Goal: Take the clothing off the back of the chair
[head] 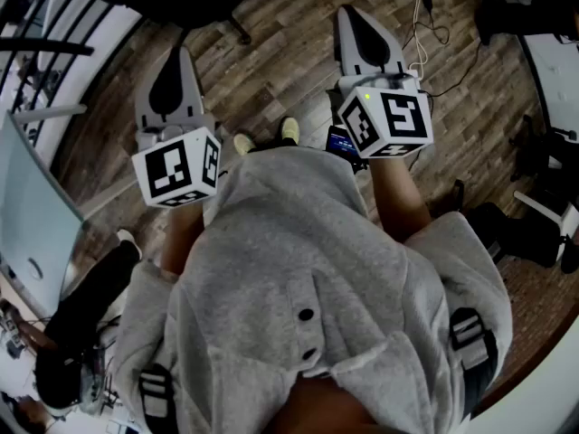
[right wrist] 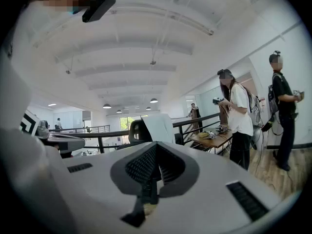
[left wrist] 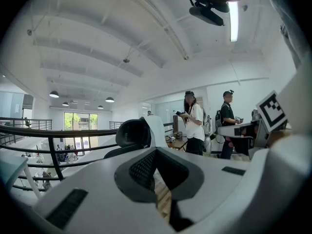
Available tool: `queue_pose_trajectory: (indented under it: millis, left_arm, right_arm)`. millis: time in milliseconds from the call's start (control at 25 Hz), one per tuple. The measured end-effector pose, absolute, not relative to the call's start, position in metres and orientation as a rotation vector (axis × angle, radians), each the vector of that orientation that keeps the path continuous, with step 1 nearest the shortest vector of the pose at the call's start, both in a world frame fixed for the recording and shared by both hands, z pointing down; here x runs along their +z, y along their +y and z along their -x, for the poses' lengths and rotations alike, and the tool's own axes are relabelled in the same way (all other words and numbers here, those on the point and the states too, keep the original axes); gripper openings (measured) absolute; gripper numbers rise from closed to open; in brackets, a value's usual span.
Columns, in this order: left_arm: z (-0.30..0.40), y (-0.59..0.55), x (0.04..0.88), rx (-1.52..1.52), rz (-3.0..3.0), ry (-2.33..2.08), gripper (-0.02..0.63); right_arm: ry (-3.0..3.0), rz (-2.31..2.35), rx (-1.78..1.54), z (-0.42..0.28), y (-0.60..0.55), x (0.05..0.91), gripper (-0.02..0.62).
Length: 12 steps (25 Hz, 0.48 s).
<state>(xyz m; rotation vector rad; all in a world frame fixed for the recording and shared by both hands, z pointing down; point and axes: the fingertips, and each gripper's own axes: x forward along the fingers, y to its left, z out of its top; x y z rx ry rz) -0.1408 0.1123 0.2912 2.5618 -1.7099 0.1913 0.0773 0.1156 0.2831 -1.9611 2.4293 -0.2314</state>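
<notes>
The left hand-held gripper (head: 178,54) and right hand-held gripper (head: 349,14) are both pressed together, holding nothing. White clothing (right wrist: 158,126) drapes over the top edge of the chair (right wrist: 136,132), well ahead. It is likely light and limp, so pinch a fold at that edge.

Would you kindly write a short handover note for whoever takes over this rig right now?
Left gripper: jaws shut, nothing between them, held out in front, roughly level.
Right gripper: jaws shut, empty, held alongside the left.
Things: the black chair stands ahead, well beyond both grippers. The white clothing hangs over its back, untouched.
Done: nothing yet.
Left: walk to the chair, open a gripper, grip the clothing and lift it off the back.
</notes>
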Motion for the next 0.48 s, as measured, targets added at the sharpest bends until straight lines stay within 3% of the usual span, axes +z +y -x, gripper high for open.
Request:
queue_pose_trajectory:
  millis: [480]
  left_arm:
    - [0.119, 0.124, 0.285, 0.219, -2.555, -1.752, 0.011]
  right_arm:
    - [2.437, 1.872, -0.251, -0.102, 0.126, 0.276, 0.012]
